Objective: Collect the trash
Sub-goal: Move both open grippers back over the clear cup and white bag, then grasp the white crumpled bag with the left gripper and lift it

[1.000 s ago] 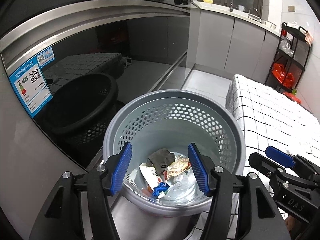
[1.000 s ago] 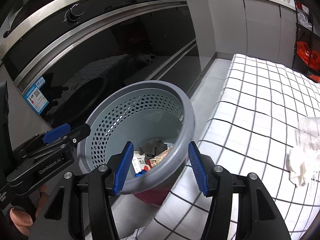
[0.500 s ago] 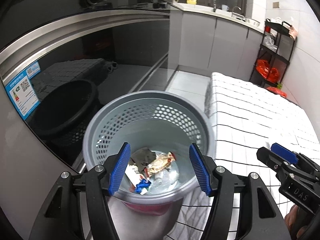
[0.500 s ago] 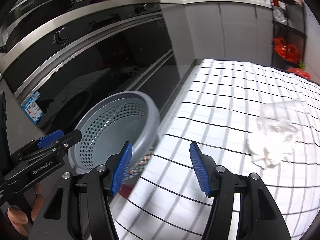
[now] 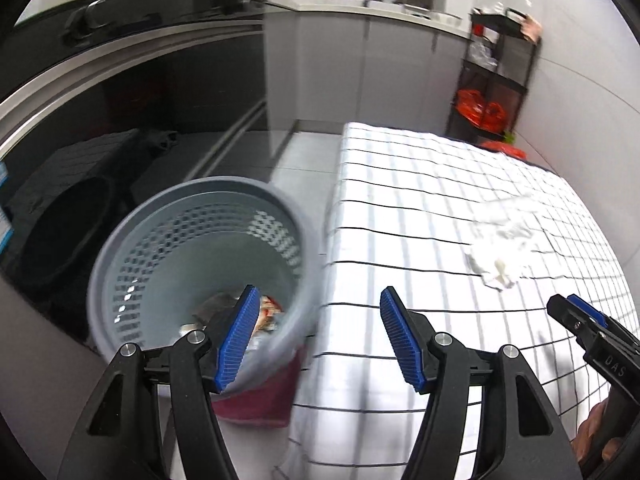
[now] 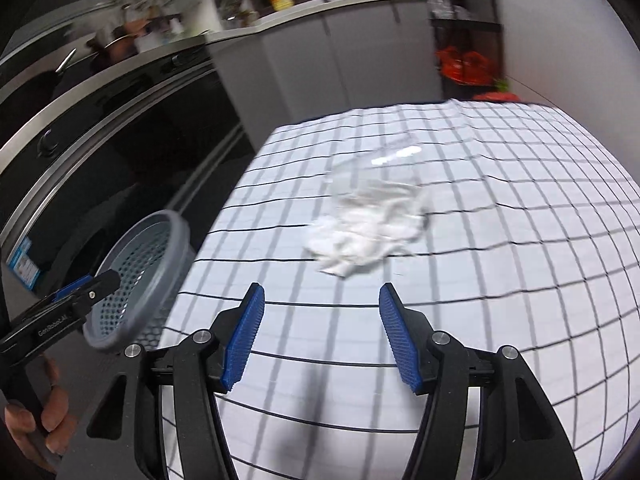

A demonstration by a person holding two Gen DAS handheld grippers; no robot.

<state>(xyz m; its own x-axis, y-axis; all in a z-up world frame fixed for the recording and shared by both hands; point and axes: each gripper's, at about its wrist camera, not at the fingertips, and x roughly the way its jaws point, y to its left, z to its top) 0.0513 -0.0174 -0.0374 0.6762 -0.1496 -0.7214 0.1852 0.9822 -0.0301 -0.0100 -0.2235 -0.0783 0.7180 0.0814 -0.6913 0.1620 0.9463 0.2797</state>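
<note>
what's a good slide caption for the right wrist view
Open right hand-held gripper above the checked tablecloth, facing crumpled white tissue; grey perforated bin at left.

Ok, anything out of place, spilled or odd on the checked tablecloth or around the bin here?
One thing: a crumpled white tissue with clear plastic film lies loose on the checked tablecloth, outside the grey perforated bin that already holds wrappers. The bin stands upright beside the table; nothing has spilled. Both grippers are empty.

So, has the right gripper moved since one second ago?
Yes. The right gripper swung away from the grey basket, toward the white crumpled trash.
</note>
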